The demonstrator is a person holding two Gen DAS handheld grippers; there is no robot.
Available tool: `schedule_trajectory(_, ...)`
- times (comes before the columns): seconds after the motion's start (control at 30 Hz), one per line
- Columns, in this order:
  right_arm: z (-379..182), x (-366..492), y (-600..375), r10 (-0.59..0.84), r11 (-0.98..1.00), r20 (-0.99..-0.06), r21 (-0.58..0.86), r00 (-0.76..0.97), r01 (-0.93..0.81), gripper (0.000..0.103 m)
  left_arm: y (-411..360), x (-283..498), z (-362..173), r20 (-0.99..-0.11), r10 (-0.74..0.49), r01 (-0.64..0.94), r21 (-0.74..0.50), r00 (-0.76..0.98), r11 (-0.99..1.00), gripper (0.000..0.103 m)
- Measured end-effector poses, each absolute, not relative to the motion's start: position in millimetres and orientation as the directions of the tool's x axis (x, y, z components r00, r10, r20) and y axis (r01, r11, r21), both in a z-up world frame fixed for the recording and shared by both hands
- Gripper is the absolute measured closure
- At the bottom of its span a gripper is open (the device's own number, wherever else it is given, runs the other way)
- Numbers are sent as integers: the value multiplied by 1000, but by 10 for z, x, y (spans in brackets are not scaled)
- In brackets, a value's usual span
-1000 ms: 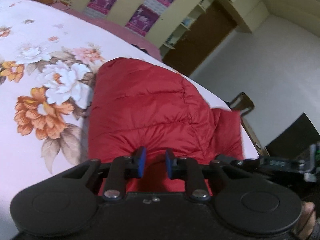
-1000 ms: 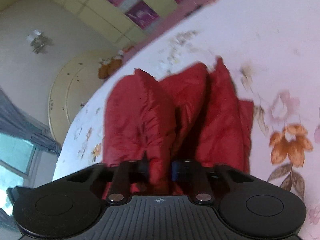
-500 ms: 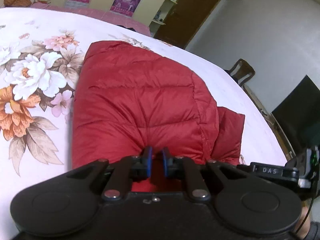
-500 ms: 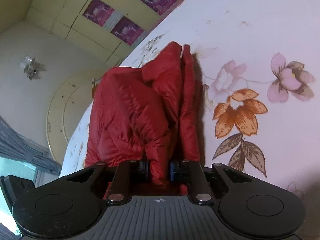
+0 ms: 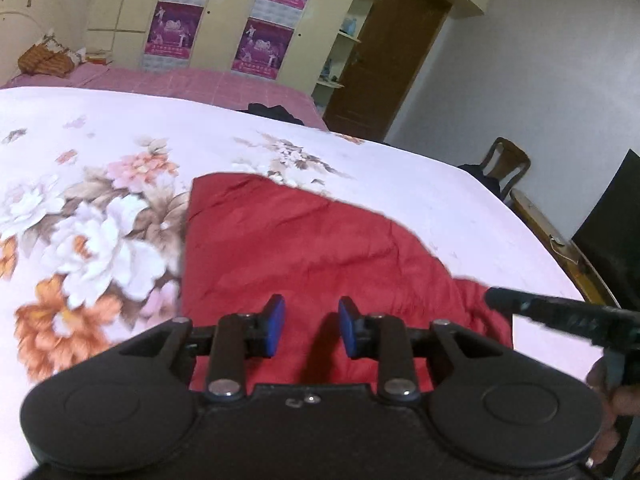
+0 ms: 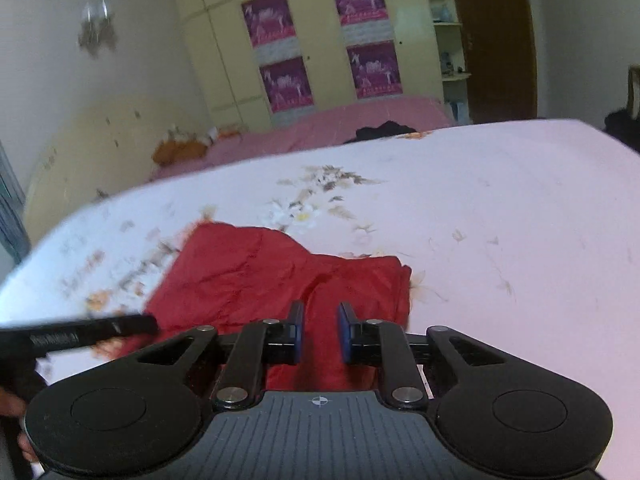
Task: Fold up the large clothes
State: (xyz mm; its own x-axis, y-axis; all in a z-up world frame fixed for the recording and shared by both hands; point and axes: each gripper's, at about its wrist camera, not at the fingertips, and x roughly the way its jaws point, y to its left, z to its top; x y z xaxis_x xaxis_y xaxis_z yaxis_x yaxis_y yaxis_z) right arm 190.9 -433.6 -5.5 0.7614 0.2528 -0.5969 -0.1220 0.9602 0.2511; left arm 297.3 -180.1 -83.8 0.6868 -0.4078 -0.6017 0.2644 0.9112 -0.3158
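The red jacket (image 5: 304, 248) lies folded and flat on the flowered bedsheet (image 5: 420, 184), close in front of both grippers. The left gripper (image 5: 311, 332) hovers over its near edge; its jaws have just been opening, and nothing sits between the blue pads (image 5: 276, 330). The right gripper (image 6: 320, 334) is also above the near edge, jaws slightly apart and gripping nothing. Purple posters (image 6: 276, 48) hang on the yellow wardrobe (image 6: 320, 40) behind the bed.
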Motion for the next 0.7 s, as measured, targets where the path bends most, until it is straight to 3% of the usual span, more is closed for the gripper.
schedule_trajectory(0.2,-610,2352,-4387,189,978,-725,197,663,-63,84,-2050,3244,-1005,-666,-400,267,-298,629,916,75)
schedule_trajectory(0.4,-946,2427,-4553,248,948,-726,318,641,-6,85,-2103,3279,-1200,-700,-375,256,-275,608,927,75)
schedule_trajectory(0.53,-776,2410,-4553,220,958,-754,286,619,8,84,-2060,3192,-1079,-697,-375,262,-270,611,927,76)
schedule_trajectory(0.7,-127,1845,-4567,298,938,-656,337,694,-84,84,-1802,2660,-851,-648,-409,297,-282,642,912,76)
